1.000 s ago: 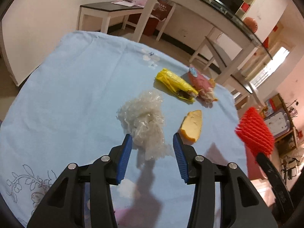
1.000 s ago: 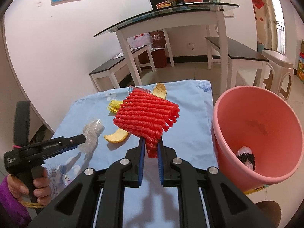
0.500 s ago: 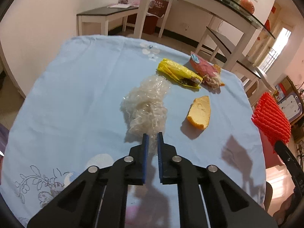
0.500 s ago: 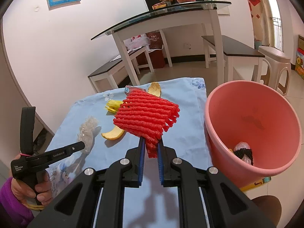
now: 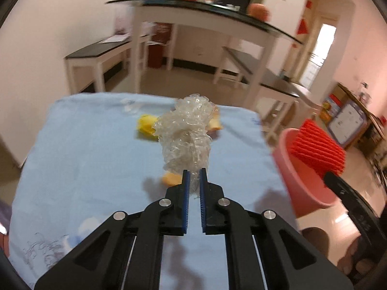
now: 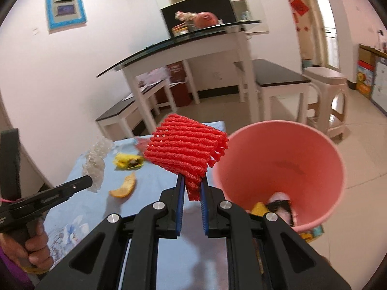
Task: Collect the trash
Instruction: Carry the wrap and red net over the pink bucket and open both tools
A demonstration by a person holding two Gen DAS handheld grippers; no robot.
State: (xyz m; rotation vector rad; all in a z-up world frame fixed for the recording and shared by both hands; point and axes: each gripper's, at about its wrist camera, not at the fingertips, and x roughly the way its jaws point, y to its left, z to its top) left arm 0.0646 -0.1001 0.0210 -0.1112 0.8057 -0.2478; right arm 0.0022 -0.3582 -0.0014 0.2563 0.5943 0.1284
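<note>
My left gripper (image 5: pixel 193 176) is shut on a crumpled clear plastic wrap (image 5: pixel 186 135) and holds it lifted above the blue tablecloth (image 5: pixel 84 157); the wrap also shows in the right wrist view (image 6: pixel 95 162). My right gripper (image 6: pixel 192 181) is shut on a red foam fruit net (image 6: pixel 186 152), held at the left rim of the pink bin (image 6: pixel 278 169). The net (image 5: pixel 316 151) and bin (image 5: pixel 297 176) also show at the right in the left wrist view. A yellow wrapper (image 6: pixel 127 162) and an orange peel (image 6: pixel 123 187) lie on the cloth.
The bin holds some trash at its bottom (image 6: pixel 275 204). Another wrapper (image 5: pixel 214 123) lies behind the lifted wrap. A glass-topped table (image 6: pixel 193 48), benches (image 6: pixel 278 77) and a stool (image 6: pixel 326 96) stand behind the table. The table edge runs beside the bin.
My left gripper shut on the plastic wrap and lifted it off the cloth. My right gripper carried the red net rightward, up to the bin's rim.
</note>
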